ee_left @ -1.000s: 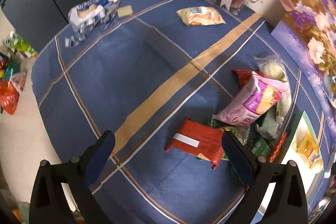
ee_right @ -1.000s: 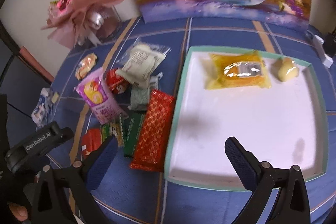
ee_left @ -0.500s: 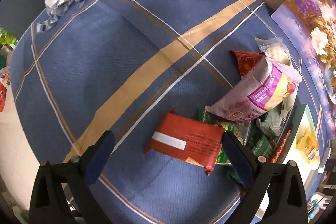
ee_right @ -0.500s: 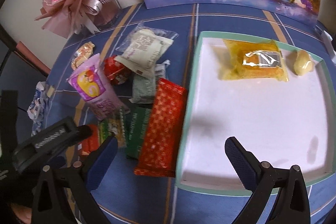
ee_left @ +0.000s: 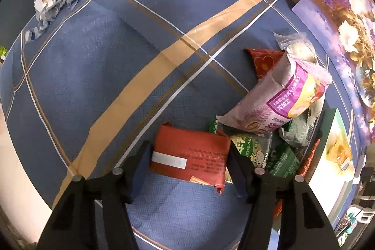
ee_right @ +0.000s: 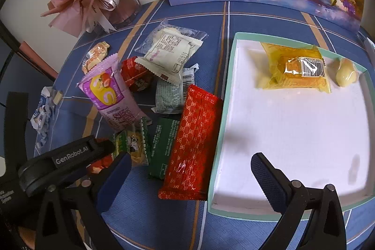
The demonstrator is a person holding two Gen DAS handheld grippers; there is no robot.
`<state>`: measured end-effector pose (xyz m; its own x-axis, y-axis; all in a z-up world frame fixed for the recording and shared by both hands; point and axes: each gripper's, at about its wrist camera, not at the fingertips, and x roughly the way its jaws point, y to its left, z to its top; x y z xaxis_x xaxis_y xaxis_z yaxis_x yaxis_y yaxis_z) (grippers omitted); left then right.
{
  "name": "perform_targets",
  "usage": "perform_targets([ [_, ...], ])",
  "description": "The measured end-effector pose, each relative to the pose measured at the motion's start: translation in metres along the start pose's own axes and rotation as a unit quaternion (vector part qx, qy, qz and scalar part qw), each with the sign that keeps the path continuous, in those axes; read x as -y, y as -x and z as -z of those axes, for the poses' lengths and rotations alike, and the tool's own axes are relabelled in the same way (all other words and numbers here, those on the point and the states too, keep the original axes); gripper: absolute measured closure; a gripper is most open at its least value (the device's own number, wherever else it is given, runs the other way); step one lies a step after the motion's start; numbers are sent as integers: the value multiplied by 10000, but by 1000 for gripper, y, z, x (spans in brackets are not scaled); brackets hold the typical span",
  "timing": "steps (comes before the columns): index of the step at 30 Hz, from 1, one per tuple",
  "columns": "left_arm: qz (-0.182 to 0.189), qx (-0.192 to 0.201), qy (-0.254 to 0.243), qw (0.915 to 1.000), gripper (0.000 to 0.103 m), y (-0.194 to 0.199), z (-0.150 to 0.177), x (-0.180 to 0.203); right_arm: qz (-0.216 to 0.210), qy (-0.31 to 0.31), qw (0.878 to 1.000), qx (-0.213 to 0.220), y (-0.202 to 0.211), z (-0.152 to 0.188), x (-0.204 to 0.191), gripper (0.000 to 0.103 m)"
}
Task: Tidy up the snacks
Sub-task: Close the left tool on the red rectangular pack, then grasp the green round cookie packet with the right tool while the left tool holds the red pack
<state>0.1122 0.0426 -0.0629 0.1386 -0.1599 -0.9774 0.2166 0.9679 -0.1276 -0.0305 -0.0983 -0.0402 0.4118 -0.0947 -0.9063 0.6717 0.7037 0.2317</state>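
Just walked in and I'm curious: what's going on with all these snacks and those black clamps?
A person is sorting snacks with a clamp tool in each hand. The left gripper is closing its fingers around an orange-red packet at the edge of the snack pile on the blue tablecloth. The right gripper hangs open over the near edge of the white tray, holding nothing. The tray already holds a yellow packet and a small pale sweet.
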Motion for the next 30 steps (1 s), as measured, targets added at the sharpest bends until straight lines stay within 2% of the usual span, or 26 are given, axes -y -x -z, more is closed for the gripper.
perform_targets([
  [6, -24, -59, 151, 9999, 40, 2, 1, -7, 62, 173, 9998, 67, 0, -4, -9, 0],
  [10, -237, 37, 254, 9994, 40, 8, -2, -20, 60, 406, 9991, 129, 0, -7, -20, 0],
  [17, -351, 104, 783, 9963, 40, 13, -9, -49, -50, 887, 9959, 172, -5, -8, -50, 1],
  [24, -502, 262, 1097, 9924, 40, 21, -15, -76, -129, 1344, 9908, 11, -22, -3, -77, 10],
  [30, -492, 224, 1173, 9916, 40, 24, -15, -91, -252, 1569, 9871, -169, -36, 0, -93, 19],
])
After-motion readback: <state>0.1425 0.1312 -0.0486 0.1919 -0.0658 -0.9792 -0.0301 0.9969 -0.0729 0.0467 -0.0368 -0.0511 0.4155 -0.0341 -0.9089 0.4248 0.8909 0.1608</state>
